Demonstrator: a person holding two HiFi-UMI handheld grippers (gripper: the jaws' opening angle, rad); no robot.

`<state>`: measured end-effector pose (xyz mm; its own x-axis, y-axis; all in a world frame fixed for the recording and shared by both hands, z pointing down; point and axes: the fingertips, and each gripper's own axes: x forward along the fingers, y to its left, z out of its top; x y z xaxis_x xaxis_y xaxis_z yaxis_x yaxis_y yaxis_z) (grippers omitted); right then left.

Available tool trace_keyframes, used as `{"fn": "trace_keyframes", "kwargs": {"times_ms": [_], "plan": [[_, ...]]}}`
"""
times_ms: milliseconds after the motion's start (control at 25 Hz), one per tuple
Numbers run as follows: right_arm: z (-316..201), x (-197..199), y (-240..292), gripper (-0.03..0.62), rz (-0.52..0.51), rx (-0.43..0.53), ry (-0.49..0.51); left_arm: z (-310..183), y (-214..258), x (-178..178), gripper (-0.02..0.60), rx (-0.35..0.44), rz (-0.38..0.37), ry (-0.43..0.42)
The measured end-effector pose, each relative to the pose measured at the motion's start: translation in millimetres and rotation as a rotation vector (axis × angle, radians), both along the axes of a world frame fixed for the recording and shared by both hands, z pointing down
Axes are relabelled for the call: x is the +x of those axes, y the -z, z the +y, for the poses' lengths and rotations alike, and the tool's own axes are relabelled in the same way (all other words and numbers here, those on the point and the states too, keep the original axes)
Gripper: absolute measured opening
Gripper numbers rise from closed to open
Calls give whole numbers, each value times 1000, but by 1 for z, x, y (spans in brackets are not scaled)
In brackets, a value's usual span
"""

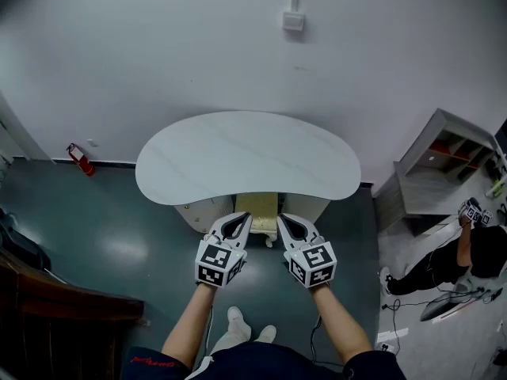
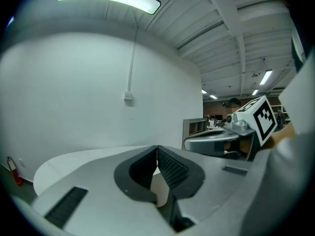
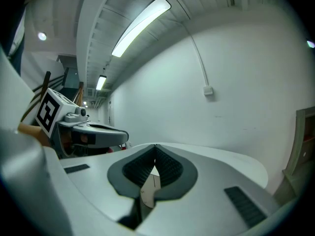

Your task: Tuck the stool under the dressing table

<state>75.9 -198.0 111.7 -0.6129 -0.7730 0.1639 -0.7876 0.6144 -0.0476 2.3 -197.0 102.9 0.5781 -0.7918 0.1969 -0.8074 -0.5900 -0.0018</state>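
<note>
Stool [image 1: 257, 204] sits under dressing table [image 1: 245, 153], visible edge facing closed, empty left gripper [image 1: 247, 215] and right gripper [image 1: 280, 218].

Red fire ext. [image 1: 80, 160], grey shelf [image 1: 421, 182], wall box [image 1: 293, 20]

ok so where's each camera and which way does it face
Head view: on the person's head, looking steeply down at the dressing table, stool; forearms, left gripper, right gripper show.
Left gripper view: rides the left gripper, faces the wall across the table; shut jaws show.
Right gripper view: same from the right gripper; shut jaws.
Shared: the table, in all three.
</note>
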Motion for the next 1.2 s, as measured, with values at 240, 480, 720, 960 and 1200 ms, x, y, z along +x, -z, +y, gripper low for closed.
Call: {"fn": "trace_keyframes", "kwargs": {"times_ms": [240, 480, 720, 960, 1200], "plan": [[19, 6, 35, 17, -32, 69, 31, 31, 17, 27, 17, 23, -14, -16], [49, 17, 33, 17, -28, 70, 55, 65, 22, 43, 17, 37, -16, -3], [68, 22, 38, 17, -34, 90, 71, 81, 27, 54, 17, 55, -23, 5], [87, 10, 49, 17, -33, 111, 76, 98, 40, 50, 17, 80, 8, -3], [112, -14, 62, 17, -33, 122, 67, 120, 56, 21, 17, 111, 24, -7]]}}
